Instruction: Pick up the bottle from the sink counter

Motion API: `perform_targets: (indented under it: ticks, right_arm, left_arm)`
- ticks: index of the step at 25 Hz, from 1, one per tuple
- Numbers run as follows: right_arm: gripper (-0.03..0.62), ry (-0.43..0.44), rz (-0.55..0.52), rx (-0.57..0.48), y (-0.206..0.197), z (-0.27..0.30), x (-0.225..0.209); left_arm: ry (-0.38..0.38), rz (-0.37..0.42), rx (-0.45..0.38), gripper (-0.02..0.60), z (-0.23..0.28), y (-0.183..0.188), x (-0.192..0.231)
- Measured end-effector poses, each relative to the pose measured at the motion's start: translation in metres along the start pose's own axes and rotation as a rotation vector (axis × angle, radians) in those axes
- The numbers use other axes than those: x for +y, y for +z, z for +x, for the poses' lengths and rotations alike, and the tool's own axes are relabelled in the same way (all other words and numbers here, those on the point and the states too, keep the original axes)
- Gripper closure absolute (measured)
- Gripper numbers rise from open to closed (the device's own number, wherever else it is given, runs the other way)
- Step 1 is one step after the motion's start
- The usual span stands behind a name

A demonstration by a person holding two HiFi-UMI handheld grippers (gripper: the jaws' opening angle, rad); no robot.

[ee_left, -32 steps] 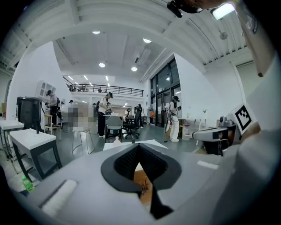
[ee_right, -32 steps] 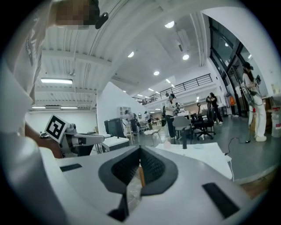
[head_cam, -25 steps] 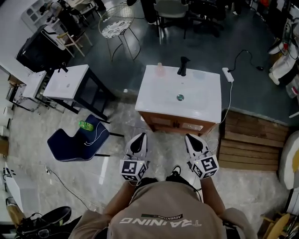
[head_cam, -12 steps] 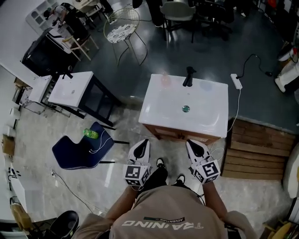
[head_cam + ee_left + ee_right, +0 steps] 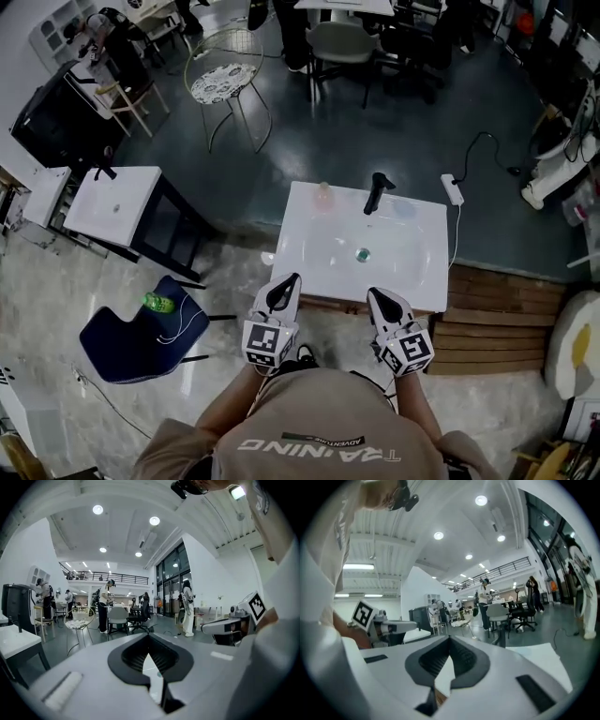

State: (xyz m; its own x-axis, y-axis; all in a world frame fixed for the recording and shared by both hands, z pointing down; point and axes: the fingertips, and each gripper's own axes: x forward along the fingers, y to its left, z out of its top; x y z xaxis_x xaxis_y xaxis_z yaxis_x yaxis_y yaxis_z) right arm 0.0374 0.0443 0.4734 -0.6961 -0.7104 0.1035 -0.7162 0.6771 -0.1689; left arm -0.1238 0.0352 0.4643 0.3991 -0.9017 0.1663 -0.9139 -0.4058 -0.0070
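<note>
A small pale pink bottle (image 5: 323,196) stands at the back edge of the white sink counter (image 5: 309,262), left of the black faucet (image 5: 377,192). My left gripper (image 5: 283,285) and right gripper (image 5: 380,296) hover side by side over the counter's near edge, well short of the bottle. Both are shut with nothing held. In the left gripper view the left gripper (image 5: 149,637) has its jaws closed together. The right gripper view shows the right gripper (image 5: 450,641) the same way, with the faucet (image 5: 502,637) and the counter (image 5: 543,656) just ahead.
A wooden pallet (image 5: 506,314) lies right of the counter, and a white power strip (image 5: 452,188) with a cable by its back corner. A blue chair (image 5: 141,333) with a green bottle (image 5: 157,303), a second sink stand (image 5: 112,202) and a wire chair (image 5: 225,80) sit to the left.
The person has stepped forward to the sink counter. Both grippers, still shut, have gone from over the floor in front of the cabinet to over the counter's near edge.
</note>
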Motion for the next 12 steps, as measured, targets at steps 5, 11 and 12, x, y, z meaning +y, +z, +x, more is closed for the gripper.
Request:
perform_targets:
  ticks: [5, 11, 12]
  right_arm:
    - [0.586, -0.041, 0.067, -0.038, 0.004, 0.046, -0.006]
    - [0.586, -0.018, 0.004, 0.046, -0.001, 0.077, 0.005]
    - [0.586, -0.017, 0.001, 0.054, 0.000, 0.081, 0.001]
  left_arm:
    - [-0.101, 0.058, -0.025, 0.574, 0.027, -0.008, 0.041]
    - [-0.178, 0.065, -0.017, 0.574, 0.065, -0.005, 0.052]
    - [-0.182, 0.060, -0.013, 0.574, 0.072, -0.005, 0.052]
